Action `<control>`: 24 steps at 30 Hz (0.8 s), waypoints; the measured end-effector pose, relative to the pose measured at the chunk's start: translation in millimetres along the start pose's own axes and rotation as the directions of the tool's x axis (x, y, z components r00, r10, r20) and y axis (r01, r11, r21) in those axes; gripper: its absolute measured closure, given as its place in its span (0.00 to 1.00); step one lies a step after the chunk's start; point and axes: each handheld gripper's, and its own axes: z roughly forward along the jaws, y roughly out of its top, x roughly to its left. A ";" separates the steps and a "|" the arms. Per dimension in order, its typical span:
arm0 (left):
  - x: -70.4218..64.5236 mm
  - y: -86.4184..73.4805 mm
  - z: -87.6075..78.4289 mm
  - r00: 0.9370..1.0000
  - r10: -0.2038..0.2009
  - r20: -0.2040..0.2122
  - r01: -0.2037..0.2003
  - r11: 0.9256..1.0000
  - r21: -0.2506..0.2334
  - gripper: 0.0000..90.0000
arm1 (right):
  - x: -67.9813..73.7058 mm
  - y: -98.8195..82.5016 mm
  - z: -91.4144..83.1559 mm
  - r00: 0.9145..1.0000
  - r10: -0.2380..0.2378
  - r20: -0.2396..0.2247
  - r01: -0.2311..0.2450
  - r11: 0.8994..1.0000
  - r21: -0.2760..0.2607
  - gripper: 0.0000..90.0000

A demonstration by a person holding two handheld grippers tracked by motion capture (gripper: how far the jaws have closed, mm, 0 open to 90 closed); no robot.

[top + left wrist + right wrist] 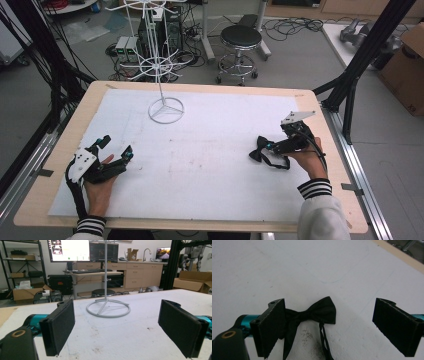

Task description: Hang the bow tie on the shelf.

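A small black fabric bow tie (pixel 262 148) with a thin black strap is laid flat on the white sheet (pixel 200 165) that covers the wooden bench (pixel 320 107), at its right side. The right tongs (pixel 274 146) are held low just beside it, spread wide; in the right gripper view the bow tie (pixel 322 311) is seen between the jaws, one wing partly hidden behind the left jaw, so it cannot be told whether that jaw touches the cloth. The pose is judged to be a preparation for pinching. The left tongs (pixel 116 148) are rested well apart at the left side, also spread and empty, probably kept in reserve. A white wire display stand (pixel 165 111) is placed at the far middle, perhaps as a hanging place; its top is cut off in the left gripper view. The end of the strap is cut off as well.
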 end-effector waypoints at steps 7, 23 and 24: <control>0.0 0.0 0.0 1.000 0.000 0.000 0.000 1.000 0.000 0.16 | -3.7 0.6 9.8 1.000 0.000 -0.030 0.002 0.998 0.067 0.12; 0.1 0.0 0.0 1.000 0.000 -0.001 0.000 1.000 0.000 0.16 | -11.5 -7.9 28.1 0.998 0.043 -0.052 -0.030 0.970 0.241 0.42; 0.1 0.0 -0.1 1.000 0.000 -0.001 0.000 1.000 0.000 0.16 | -11.4 -7.9 29.2 0.998 0.034 -0.054 -0.020 0.970 0.244 0.46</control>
